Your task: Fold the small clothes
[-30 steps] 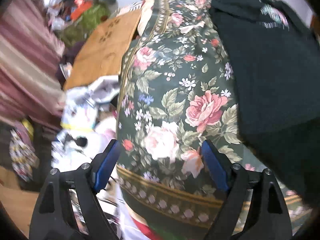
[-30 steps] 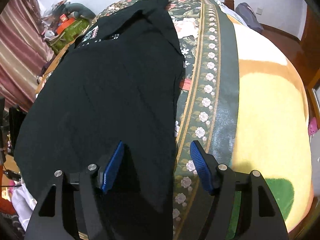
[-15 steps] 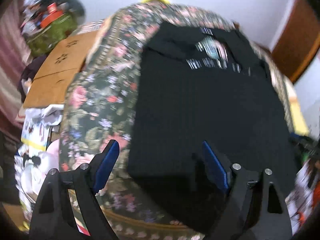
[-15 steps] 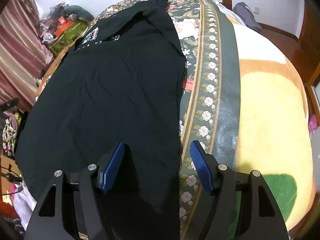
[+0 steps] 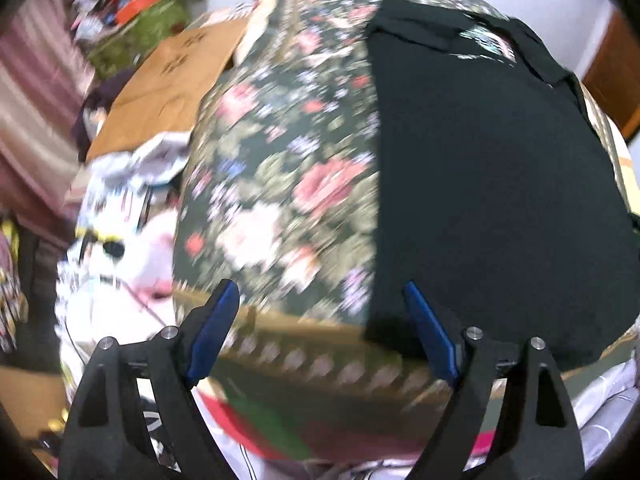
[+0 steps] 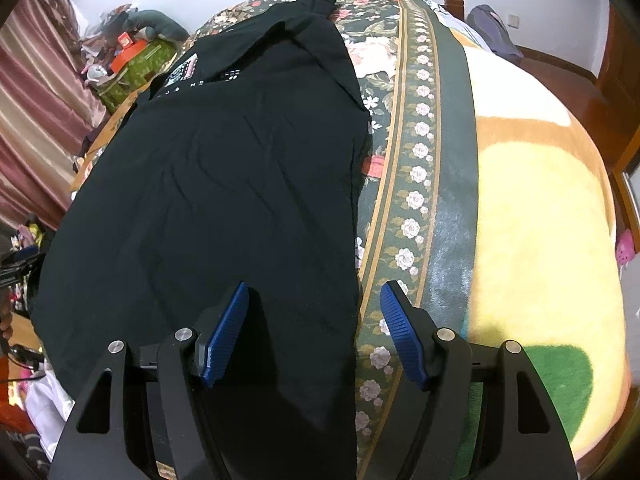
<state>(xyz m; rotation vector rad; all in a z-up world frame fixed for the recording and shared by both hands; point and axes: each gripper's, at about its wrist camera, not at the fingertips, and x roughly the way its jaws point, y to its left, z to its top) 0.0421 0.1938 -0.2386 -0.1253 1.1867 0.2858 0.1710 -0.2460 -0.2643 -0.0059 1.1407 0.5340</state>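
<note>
A black T-shirt (image 6: 224, 184) with a small printed patch near its collar lies spread flat on a floral bedspread (image 6: 416, 168). It also shows in the left wrist view (image 5: 492, 184), on the right half. My right gripper (image 6: 314, 332) is open and empty, hovering over the shirt's near right edge. My left gripper (image 5: 320, 334) is open and empty, above the bedspread (image 5: 280, 168) by the shirt's near left corner. The left wrist view is motion-blurred.
A yellow and orange blanket (image 6: 540, 208) covers the bed right of the floral spread. A cardboard sheet (image 5: 172, 80), a green box (image 6: 136, 68), pink curtains (image 6: 36, 92) and piled white and pink clothes (image 5: 120, 264) crowd the left side.
The left gripper's view has swung: first over the floral spread, then right onto the shirt, now back left to the shirt's near left corner. The right gripper has barely moved.
</note>
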